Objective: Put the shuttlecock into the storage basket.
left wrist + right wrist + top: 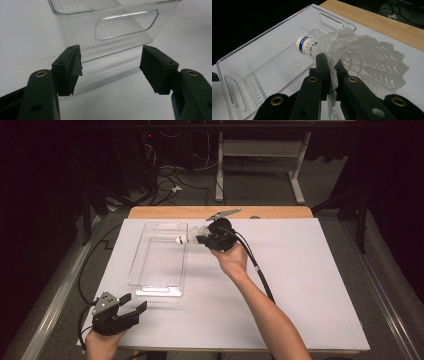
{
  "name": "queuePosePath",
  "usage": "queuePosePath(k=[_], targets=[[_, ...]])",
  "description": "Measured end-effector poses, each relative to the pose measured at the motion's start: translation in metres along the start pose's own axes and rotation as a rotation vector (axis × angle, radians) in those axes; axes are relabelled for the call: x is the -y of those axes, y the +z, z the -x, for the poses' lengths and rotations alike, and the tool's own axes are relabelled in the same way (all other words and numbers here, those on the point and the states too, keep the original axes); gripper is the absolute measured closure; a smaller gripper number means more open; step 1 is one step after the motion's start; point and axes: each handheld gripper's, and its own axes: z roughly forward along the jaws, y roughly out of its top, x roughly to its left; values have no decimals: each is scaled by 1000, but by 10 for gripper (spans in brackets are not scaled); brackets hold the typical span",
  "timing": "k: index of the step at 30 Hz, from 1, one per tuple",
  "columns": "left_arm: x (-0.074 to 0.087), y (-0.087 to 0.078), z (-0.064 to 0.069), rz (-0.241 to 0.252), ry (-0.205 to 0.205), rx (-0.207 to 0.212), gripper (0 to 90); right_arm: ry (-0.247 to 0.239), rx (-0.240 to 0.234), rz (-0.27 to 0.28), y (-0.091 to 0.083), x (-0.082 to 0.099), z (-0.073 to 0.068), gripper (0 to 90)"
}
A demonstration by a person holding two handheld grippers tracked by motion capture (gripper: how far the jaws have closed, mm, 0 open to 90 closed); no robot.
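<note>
Shuttlecock (pixel 322 46) skirt is pinched in my right claw (pixel 331 75); left claw (pixel 110 70) hangs released. I'd centre its cork over the clear bin (pixel 150 227), then let go low.

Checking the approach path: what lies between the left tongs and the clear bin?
Nothing: bare white table cover between the left tongs and the clear bin, per the left gripper view.

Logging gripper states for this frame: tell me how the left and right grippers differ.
The left gripper has its jaws spread with nothing between them; the right gripper is shut on the shuttlecock. The left sits near the table's front edge, short of the clear bin; the right is raised at the bin's far right rim. Both are black, hand-held and cabled.
</note>
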Motion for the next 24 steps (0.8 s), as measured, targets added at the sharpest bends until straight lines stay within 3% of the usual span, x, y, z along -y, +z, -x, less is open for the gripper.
queuePosePath(k=[24], targets=[[0,1,-3,-1,-14,2,345,-9,-7,-42,43,-20,-11,888]])
